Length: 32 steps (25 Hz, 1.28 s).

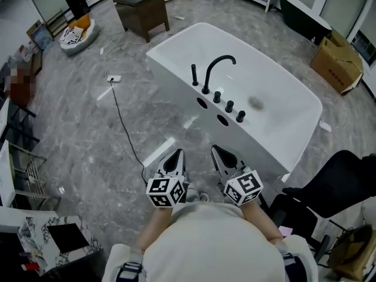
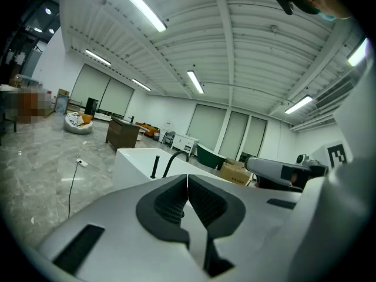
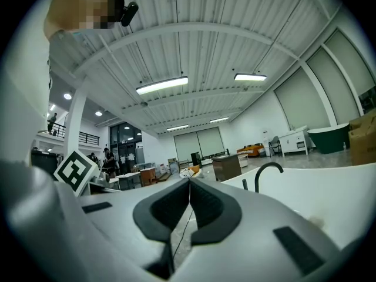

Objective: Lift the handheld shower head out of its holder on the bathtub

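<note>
The shower head [image 1: 194, 74] is the slim black stick standing upright at the end of the row of black fittings on the near rim of the bathtub [image 1: 176, 40]. It stands just beside the arched spout [image 1: 218, 63] and well ahead of both pairs of fingers. Its holder is too small to make out from here; it is probably a socket in the rim.

By its look, the wand is stiff, smooth and fairly light. It is likely slippery under a clamp, and a hose may drag from below. The best hold would be across the straight shaft, around its middle, followed by a pull straight up.

Three round knobs [image 1: 229, 106] follow on the other side of the spout. The left gripper [image 1: 177, 153] has its fingers pressed together with nothing between them. The right gripper [image 1: 217, 150] is the same, closed and empty. Both hang over the gray floor [image 1: 88, 128], short of the tub wall. A dark cable [image 1: 120, 119] runs across the floor to the left of the left fingers.
</note>
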Each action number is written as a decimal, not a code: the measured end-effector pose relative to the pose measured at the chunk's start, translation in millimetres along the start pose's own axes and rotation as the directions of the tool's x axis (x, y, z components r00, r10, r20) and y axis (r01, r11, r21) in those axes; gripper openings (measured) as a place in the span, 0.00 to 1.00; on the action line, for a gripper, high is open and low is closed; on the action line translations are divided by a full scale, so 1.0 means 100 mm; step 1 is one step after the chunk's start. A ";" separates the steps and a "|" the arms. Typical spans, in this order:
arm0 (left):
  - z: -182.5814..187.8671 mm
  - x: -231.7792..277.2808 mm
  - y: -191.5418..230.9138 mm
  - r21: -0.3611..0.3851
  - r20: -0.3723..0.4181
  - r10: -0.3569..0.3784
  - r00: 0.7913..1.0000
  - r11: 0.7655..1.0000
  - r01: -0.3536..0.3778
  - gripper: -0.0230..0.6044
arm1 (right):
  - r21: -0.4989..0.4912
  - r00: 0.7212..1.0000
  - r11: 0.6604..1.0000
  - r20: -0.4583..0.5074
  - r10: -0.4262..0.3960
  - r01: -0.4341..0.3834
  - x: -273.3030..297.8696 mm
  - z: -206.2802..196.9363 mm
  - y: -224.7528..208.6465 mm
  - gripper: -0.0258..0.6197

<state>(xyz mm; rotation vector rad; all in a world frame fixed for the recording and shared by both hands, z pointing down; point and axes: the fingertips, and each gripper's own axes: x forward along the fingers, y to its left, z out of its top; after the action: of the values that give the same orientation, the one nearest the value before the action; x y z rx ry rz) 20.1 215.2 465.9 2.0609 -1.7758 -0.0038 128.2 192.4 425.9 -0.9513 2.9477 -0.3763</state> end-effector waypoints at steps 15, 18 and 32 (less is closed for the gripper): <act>0.26 0.63 0.35 -0.010 0.003 0.015 1.000 1.000 -0.015 0.08 | 0.015 1.000 1.000 -0.009 -0.019 0.020 0.53 0.03 -0.49 0.07; 0.34 0.88 0.44 -0.004 -0.003 -0.001 1.000 1.000 0.001 0.08 | 0.020 1.000 0.999 -0.001 -0.029 0.029 0.72 0.07 -0.63 0.07; 0.89 2.08 0.98 0.000 -0.049 -0.099 0.994 0.995 0.099 0.08 | -0.001 0.994 0.994 -0.013 -0.107 0.107 1.83 0.35 -1.26 0.07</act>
<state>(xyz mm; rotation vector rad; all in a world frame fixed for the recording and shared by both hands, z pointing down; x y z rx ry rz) -58.2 -18.7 470.5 2.1302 -1.6450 0.0196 54.4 -19.9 431.4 -1.1145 2.9159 -0.3872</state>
